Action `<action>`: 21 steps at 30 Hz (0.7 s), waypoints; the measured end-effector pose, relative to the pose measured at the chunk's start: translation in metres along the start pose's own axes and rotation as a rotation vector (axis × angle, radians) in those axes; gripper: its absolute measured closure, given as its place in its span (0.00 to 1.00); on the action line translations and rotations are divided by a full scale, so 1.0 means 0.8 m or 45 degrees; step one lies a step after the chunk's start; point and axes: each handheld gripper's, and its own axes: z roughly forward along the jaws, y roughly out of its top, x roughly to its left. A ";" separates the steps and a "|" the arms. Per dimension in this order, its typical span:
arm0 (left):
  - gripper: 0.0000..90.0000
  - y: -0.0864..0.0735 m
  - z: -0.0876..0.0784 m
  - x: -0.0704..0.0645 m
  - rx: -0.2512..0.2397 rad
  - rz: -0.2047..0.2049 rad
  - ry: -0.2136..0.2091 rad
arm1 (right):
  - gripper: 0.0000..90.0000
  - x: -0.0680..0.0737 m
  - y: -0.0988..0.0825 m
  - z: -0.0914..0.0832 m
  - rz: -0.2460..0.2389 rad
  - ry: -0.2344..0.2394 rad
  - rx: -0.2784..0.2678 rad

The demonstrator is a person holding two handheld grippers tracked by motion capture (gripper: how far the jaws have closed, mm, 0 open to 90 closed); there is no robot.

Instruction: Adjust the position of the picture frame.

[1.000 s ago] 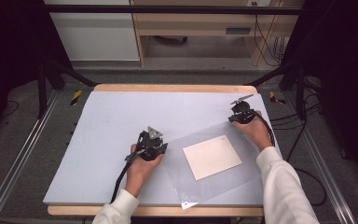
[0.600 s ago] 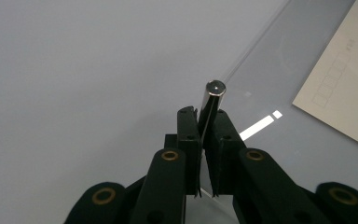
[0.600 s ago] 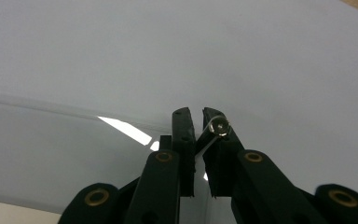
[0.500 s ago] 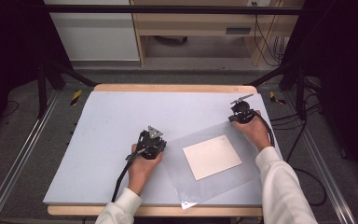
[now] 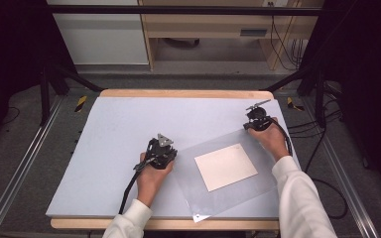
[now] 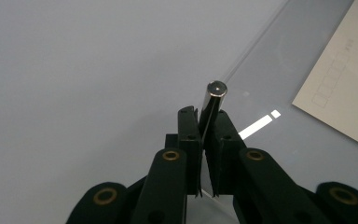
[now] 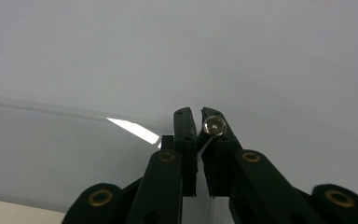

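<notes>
I've got both grippers pinched onto the clear plastic sleeve (image 5: pixel 228 171) lying on the right half of the blue-grey mat (image 5: pixel 109 134), the left gripper (image 5: pixel 161 154) with its jaws just drawn in and clamped on the sleeve's left edge, the right gripper (image 5: pixel 256 120) clamped on its far right corner. The cream card (image 5: pixel 225 166) sits loose inside, and my worry is a lopsided lift tipping the sleeve so the card slides out. That slick film could also slip from either thin pinch.
</notes>
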 end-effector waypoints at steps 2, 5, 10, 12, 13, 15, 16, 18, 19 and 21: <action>0.93 0.000 0.000 0.000 0.000 -0.002 -0.002 | 0.95 0.001 0.001 -0.001 0.013 0.000 0.009; 0.94 0.000 -0.001 0.002 0.002 -0.007 -0.012 | 0.95 0.000 0.001 -0.001 0.011 0.002 0.016; 0.94 0.004 0.000 0.004 0.030 -0.015 -0.032 | 0.95 0.001 0.002 -0.008 0.006 0.009 0.043; 0.94 0.005 -0.001 0.007 0.035 -0.021 -0.043 | 0.95 0.002 0.002 -0.010 0.004 0.009 0.056; 0.94 0.005 -0.001 0.008 0.038 -0.020 -0.045 | 0.95 0.002 0.001 -0.011 -0.001 0.011 0.061; 0.94 0.005 -0.002 0.011 0.045 -0.024 -0.051 | 0.95 0.004 0.001 -0.012 -0.003 0.018 0.073; 0.94 0.005 -0.003 0.013 0.048 -0.026 -0.058 | 0.95 0.005 0.002 -0.013 -0.001 0.025 0.077; 0.94 0.004 -0.005 0.017 0.056 -0.028 -0.067 | 0.95 0.007 0.003 -0.015 -0.015 0.027 0.078; 0.94 0.005 -0.006 0.018 0.058 -0.026 -0.066 | 0.95 0.009 0.003 -0.016 -0.012 0.027 0.081; 0.93 0.005 -0.009 0.022 0.061 -0.027 -0.068 | 0.95 0.013 0.006 -0.019 -0.022 0.030 0.082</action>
